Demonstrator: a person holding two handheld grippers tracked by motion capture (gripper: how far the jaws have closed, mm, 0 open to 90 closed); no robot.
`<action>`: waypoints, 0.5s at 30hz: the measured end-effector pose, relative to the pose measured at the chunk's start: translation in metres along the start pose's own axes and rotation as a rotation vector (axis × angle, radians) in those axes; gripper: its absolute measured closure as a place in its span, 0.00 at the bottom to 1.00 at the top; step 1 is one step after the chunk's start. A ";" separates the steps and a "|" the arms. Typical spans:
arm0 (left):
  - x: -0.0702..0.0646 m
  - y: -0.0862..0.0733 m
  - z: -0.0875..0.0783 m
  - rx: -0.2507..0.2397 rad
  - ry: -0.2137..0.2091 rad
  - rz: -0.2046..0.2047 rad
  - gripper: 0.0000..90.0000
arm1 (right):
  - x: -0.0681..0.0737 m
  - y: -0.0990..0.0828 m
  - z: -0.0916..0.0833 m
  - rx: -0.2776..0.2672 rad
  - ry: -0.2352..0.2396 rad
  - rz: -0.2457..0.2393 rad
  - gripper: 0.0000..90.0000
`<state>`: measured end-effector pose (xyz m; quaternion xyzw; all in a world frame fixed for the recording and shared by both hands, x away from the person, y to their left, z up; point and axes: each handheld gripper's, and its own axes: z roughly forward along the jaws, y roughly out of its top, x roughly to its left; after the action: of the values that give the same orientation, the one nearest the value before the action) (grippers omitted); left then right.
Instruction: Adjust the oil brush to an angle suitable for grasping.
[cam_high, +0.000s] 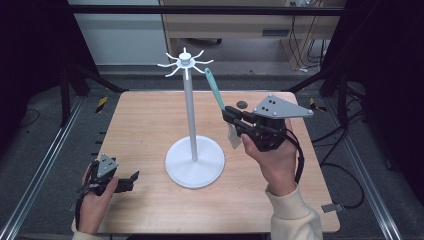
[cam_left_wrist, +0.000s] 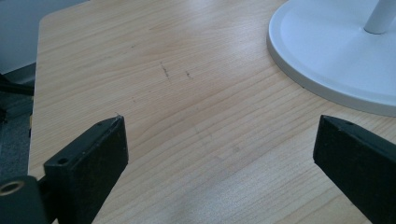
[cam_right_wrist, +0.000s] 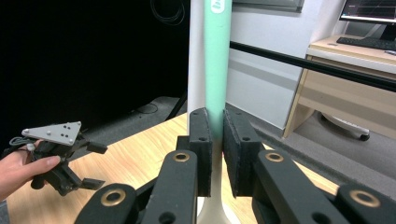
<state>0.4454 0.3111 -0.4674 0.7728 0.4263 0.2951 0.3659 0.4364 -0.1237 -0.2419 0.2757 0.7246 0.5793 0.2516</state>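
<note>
Currently our right gripper (cam_high: 231, 114) has its jaws clamped on the teal spatula (cam_high: 215, 89), handle above them, ready for the rack (cam_high: 185, 62) hooks. Left gripper (cam_high: 131, 178) idles on the desk (cam_high: 150, 120), jaws wide, nothing between.

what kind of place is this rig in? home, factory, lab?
Most likely a lab or office workroom set up for recording. The wooden table stands inside a black metal frame with dark curtains at the sides, cables run over the grey floor, and a desk with a monitor stands behind.
</note>
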 end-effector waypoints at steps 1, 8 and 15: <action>0.000 0.000 0.000 0.001 -0.001 0.001 0.03 | 0.000 0.000 0.001 0.002 0.003 0.001 0.92; -0.002 0.000 0.000 0.001 -0.001 0.009 0.03 | -0.001 -0.001 0.006 0.011 0.013 0.008 0.92; -0.003 0.000 0.001 0.008 -0.005 0.013 0.03 | 0.000 -0.002 0.012 0.014 0.018 0.014 0.92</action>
<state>0.4449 0.3082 -0.4679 0.7777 0.4215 0.2939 0.3621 0.4445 -0.1161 -0.2459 0.2773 0.7289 0.5786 0.2389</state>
